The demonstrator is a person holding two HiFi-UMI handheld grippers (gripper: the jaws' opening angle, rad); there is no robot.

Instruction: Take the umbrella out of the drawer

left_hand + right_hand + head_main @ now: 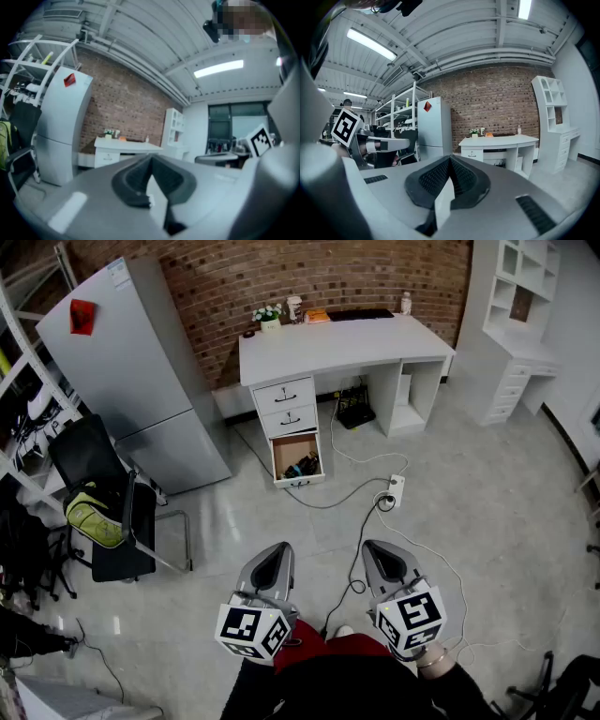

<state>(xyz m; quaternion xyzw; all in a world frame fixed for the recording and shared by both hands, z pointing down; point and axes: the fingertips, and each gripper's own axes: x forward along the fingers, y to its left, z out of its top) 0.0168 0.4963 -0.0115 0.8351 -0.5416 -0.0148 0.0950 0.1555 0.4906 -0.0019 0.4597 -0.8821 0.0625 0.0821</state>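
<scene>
Across the room, below the white counter (347, 338), the bottom drawer (298, 457) stands open with the umbrella (304, 466) inside, a small dark shape too distant to tell which way its length points, while the left gripper (279, 551) and right gripper (375, 549), well apart from it, are both pressed together on nothing.

The room is a mock-up office set inside an industrial hall. A white desk (347, 338) stands against a brick wall (234, 277), with a tall grey fridge (131, 371) and a black office chair (94, 484) to its left. White shelving (525, 287) is to the desk's right, and a ribbed metal ceiling (454, 33) with strip lights runs above it.
</scene>
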